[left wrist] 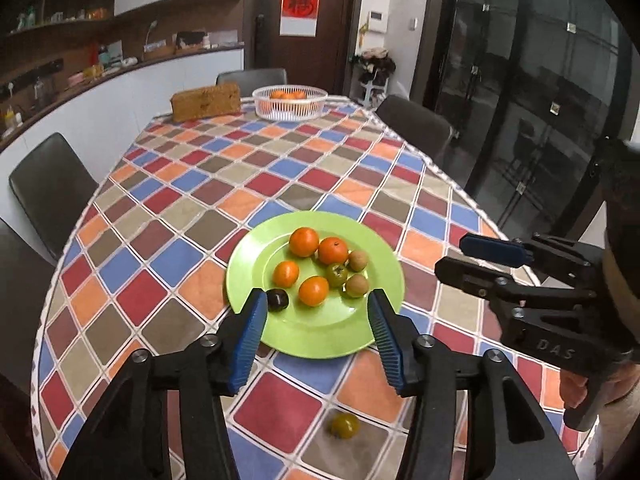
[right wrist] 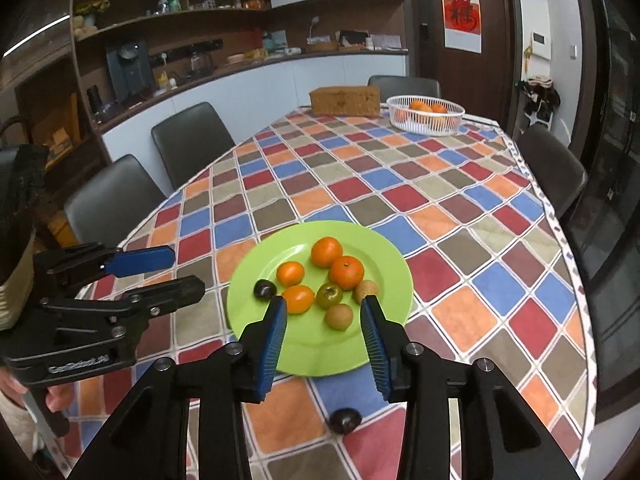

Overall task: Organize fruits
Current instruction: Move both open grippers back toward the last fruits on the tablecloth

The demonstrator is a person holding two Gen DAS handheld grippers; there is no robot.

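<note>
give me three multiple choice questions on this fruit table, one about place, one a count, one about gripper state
1. Where is the white basket?
A. at the table's far end, beside a brown box
B. on the green plate
C. on a chair

2. How many orange fruits lie on the green plate?
A. two
B. four
C. six

3. How do the left gripper and the right gripper stand?
A. both shut on fruit
B. one shut on the plate
C. both open, holding nothing

Answers:
1. A, since the basket stands at the far end next to the brown box.
2. B, since four orange fruits show among the plate's eight pieces.
3. C, since each wrist view shows its jaws spread apart with nothing between them.
</note>
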